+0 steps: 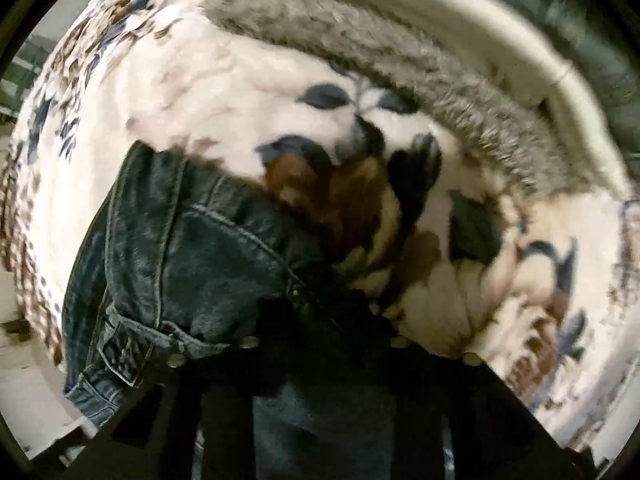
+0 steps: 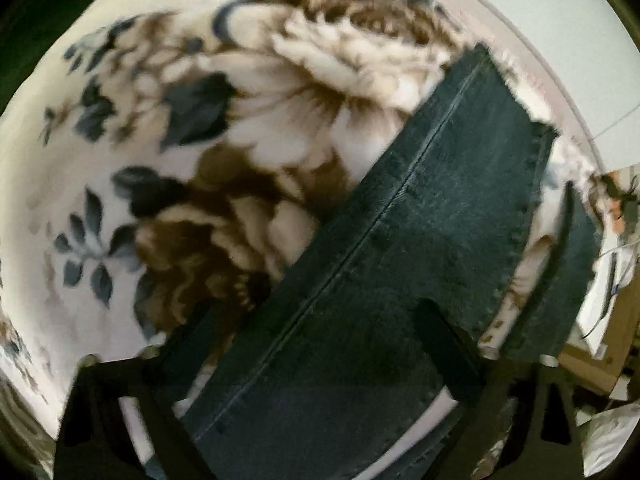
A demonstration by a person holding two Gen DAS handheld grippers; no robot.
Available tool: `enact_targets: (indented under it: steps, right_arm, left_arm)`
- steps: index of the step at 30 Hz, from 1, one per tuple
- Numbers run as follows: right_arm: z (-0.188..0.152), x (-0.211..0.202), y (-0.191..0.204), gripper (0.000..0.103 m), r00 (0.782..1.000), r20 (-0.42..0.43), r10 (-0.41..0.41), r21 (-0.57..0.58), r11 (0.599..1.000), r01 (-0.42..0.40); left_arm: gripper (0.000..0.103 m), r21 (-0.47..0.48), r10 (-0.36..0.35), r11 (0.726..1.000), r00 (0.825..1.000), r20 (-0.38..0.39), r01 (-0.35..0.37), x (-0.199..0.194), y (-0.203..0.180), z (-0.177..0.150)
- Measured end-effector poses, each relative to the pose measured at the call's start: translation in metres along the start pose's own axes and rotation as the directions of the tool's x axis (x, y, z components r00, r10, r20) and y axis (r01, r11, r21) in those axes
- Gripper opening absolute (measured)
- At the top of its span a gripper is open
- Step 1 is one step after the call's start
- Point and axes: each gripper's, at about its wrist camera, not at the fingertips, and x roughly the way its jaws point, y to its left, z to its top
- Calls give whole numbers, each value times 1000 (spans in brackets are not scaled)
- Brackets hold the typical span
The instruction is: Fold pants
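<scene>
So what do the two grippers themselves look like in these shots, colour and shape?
Both are matte black. The left gripper shows as a dark frame with small round silver screw heads along its upper edge. The right gripper has broad flat black fingers rising from an angular black frame with triangular cut-outs. No cables, markings or sleeves are visible.

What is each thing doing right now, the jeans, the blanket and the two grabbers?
jeans: lying on the blanket, one leg flat, waistband bunched.
flowered blanket: spread out under the jeans.
left gripper: nearly closed at the waistband.
right gripper: open, astride the leg.
</scene>
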Motion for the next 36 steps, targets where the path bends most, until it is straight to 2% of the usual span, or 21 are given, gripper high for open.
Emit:
enact_targets:
  steps: [1,2,3,4,5,6,9,11,13,14,16,18,20,24,27,29,32,33,34,36]
  right_arm:
    - [1,5,-1,73,1000,-18,-12,-1,1000,12]
    - [1,7,-3,68,1000,-27,-12,-10,1000,12]
    - [0,6,-6,55,1000,-20,-1,-15,1000,1]
    - [-1,2,-9,32,1000,-10,13,-21,1000,-14]
    - [-4,-2,-13,20,999,1,37,-33,999,-37]
    - [-8,-7,-16,14,999,7,46,-46,998,-46]
    - [-26,-29,-35,9,994,56,92,-68,994,-89]
    - [-39,-46,-50,9,988,84,126,-94,989,-118]
    - [-58,-69,-72,8,980,121,159,-128,981,-144]
    - [-64,-77,-82,8,976,133,171,-137,979,-153]
    - [-82,-96,-112,8,971,154,183,-157,975,-159]
    - [-91,-101,-144,8,970,169,177,-172,974,-148]
    - [-103,-93,-171,8,972,175,156,-194,973,-121]
    - [-123,-53,-209,8,987,134,84,-217,975,-53]
    - [-127,-23,-214,8,994,97,55,-247,968,-30]
    - [-127,-13,-221,8,995,67,72,-265,963,-52]
    - [-120,-12,-243,27,988,7,157,-233,961,-151]
    - [-117,-14,-253,46,984,2,181,-211,962,-176]
    - [-114,-19,-265,60,980,5,199,-188,963,-194]
    - [-108,-26,-282,63,973,15,228,-163,961,-223]
  left_arm:
    - [17,0,-22,1000,1000,15,22,-9,5,-6]
    - [16,2,-45,999,998,31,45,-19,9,-12]
    - [14,5,-71,997,996,49,71,-30,14,-20]
    - [14,5,-91,996,994,61,91,-39,18,-26]
    - [13,-4,-121,993,990,73,121,-52,24,-36]
    - [13,-11,-138,990,987,81,139,-64,31,-46]
    - [12,-48,-206,976,974,94,211,-89,59,-75]
    - [11,-59,-251,964,962,109,258,-87,89,-81]
    - [12,-67,-288,952,949,129,299,-98,120,-107]
    - [12,-70,-298,949,945,134,309,-90,126,-107]
    - [11,-86,-313,941,939,142,327,-93,155,-141]
    - [11,-117,-313,937,940,135,329,-79,166,-169]
    - [12,-158,-303,935,946,117,318,-62,186,-190]
    - [12,-313,-323,893,945,57,325,-17,223,-219]
    - [13,-318,-318,892,946,62,321,1,224,-227]
    - [16,-316,-321,891,944,70,326,1,227,-231]
    - [18,-308,-313,895,946,78,322,-7,226,-233]
    - [18,-292,-280,910,956,89,294,-14,223,-235]
    - [19,-282,-259,919,961,101,277,-19,225,-238]
    - [31,-244,-184,945,971,153,217,-38,218,-244]
